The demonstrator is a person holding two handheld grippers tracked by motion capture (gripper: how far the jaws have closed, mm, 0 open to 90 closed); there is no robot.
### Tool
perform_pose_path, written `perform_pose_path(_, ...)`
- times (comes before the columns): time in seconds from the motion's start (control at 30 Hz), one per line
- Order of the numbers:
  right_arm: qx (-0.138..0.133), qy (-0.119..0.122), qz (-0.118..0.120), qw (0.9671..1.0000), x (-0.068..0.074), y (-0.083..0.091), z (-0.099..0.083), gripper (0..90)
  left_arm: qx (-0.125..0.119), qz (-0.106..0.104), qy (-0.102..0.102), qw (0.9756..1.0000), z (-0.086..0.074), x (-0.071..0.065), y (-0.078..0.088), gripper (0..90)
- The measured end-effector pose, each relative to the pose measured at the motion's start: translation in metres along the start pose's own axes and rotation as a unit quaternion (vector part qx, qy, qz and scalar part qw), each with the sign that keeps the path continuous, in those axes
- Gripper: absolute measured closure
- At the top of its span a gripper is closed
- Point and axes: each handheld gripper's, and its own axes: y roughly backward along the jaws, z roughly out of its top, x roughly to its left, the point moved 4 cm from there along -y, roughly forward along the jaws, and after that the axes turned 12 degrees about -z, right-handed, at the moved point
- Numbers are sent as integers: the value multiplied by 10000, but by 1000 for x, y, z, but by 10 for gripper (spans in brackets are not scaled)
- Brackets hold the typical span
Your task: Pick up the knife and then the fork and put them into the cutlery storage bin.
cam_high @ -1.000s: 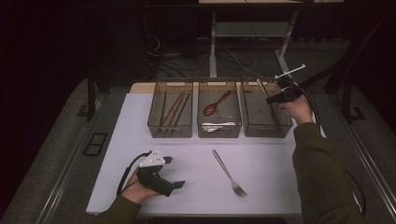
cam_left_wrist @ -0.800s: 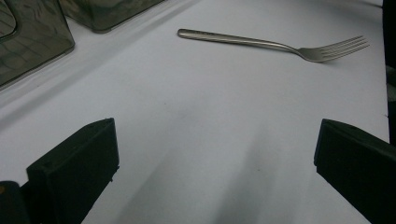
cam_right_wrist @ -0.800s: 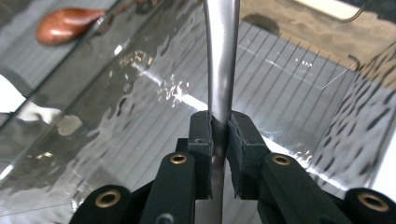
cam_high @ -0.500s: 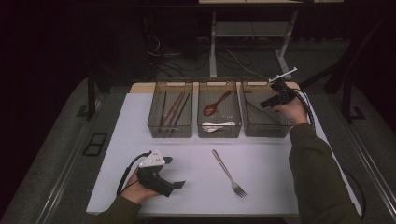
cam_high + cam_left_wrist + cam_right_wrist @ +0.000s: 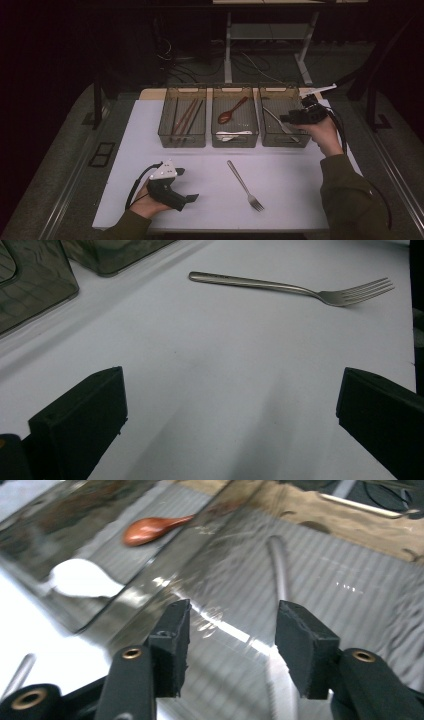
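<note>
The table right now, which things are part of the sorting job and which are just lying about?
Part of the job:
- right bin, fork inside
- loose fork
- right hand-held gripper, jaws open

Lying about:
- chopsticks
- brown spoon
- white spoon

From my right gripper view the picture smears: the metal utensil (image 5: 280, 567) in the right-hand bin (image 5: 350, 595) is a blurred grey streak, its lower end lost behind the black pad beside it, and I cannot tell its head. Left of that bin, the white spoon (image 5: 80, 578) is a soft blob and a grey handle (image 5: 19, 674) is cut off by the frame's edge. In my left gripper view, the bins (image 5: 35, 280) beyond the fork (image 5: 295, 287) are cropped at the top.
</note>
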Motion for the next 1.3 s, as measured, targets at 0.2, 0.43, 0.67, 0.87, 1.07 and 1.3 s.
perform_pose_path(0.2, 11, 344, 340, 9988, 30, 14, -26, 692, 21, -1, -5, 10000, 0, 0, -1, 0)
perform_pose_path(0.43, 47, 748, 646, 9951, 60, 23, -51, 852, 36, -6, 3, 10000, 0, 0, -2, 0)
perform_pose_path(0.67, 196, 1057, 1002, 9891, 92, 27, -73, 895, 35, -4, 5, 10000, 0, 0, -2, 0)
perform_pose_path(0.87, 349, 1383, 1261, 9817, 122, 29, -89, 895, 59, 0, 8, 10000, 0, 0, -2, 0)
perform_pose_path(1.07, 530, 1777, 1573, 9700, 157, 30, -103, 896, 54, 5, 13, 10000, 0, 0, -2, 0)
perform_pose_path(1.3, 743, 2092, 1712, 9599, 186, 24, -112, 896, 51, 4, 10, 10000, 0, 0, -2, 0)
